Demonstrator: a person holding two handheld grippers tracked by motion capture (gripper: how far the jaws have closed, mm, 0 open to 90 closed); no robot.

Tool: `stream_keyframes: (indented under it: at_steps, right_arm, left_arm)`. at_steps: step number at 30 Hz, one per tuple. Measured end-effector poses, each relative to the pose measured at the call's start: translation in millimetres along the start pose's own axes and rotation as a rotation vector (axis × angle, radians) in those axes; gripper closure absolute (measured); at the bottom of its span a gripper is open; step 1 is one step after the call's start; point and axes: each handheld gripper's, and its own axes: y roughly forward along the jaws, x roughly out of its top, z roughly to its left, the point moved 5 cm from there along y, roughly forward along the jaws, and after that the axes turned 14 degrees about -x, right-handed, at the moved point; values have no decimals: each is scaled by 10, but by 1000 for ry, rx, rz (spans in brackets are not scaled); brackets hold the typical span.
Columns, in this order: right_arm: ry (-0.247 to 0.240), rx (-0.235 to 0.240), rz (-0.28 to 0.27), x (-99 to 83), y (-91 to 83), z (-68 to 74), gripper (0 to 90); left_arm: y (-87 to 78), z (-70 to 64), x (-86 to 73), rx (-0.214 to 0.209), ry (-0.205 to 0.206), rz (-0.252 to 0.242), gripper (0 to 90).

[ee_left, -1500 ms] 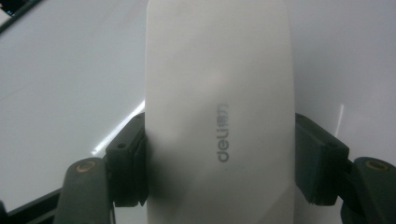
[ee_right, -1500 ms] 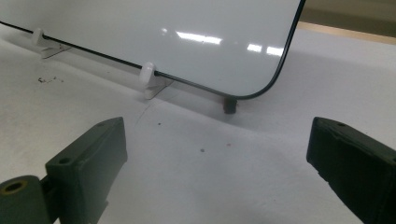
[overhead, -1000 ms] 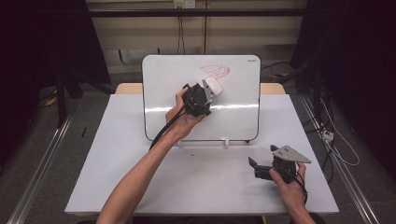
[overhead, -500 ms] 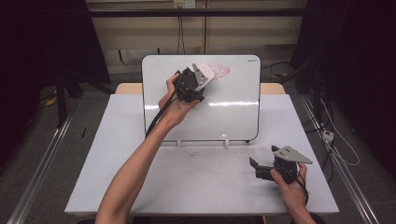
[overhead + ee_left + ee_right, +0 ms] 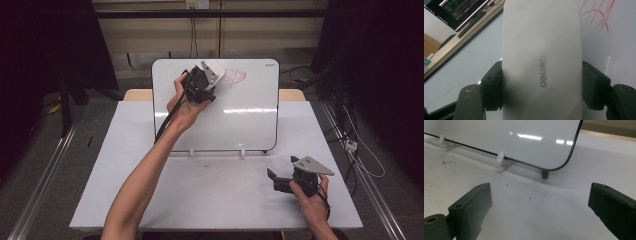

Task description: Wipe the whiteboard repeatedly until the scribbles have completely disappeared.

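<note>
Left gripper [image 5: 210, 82] is raised against the upper part of the whiteboard [image 5: 250, 120], which stands upright on small white feet toward the far edge of the worktop [image 5: 125, 165]. Its jaws are clamped across the width of a white eraser [image 5: 541, 57]; in the left gripper view one black pad presses each long side, and the eraser's long axis runs straight out along the jaws, away from the hand.

Key relation: the red scribble [image 5: 235, 77] sits on the board's upper area, just beside the eraser toward the board's right-hand edge. In the left gripper view the red marks [image 5: 599, 17] lie off the eraser's far right shoulder, not under it. Judged: the coming wipe needs a sideways sweep toward the right edge of the board, eraser face kept flat on the surface.

Right gripper [image 5: 280, 181] rests low at the near right corner of the worktop, jaws wide apart, holding nothing, pointed at the board's lower right corner [image 5: 564, 166]. The left hand is far nearer the marks.
</note>
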Motion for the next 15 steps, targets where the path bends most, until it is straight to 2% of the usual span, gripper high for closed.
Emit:
stream_keyframes:
  at_steps: [3, 5, 6, 10, 15]
  right_arm:
    - [1, 2, 0, 3, 4, 8, 53]
    - [-3, 3, -1, 6, 7, 13, 53]
    - [-3, 3, -1, 7, 9, 15, 53]
    - [-3, 4, 0, 8, 13, 19, 53]
    - [-3, 4, 0, 6, 11, 13, 53]
  left_arm:
    - [15, -44, 3, -4, 10, 9, 311]
    - [37, -94, 10, -24, 15, 12, 311]
    - [50, -126, 19, -21, 33, 20, 311]
    - [108, -250, 61, -32, 49, 13, 311]
    - [162, -402, 94, -43, 91, 33, 310]
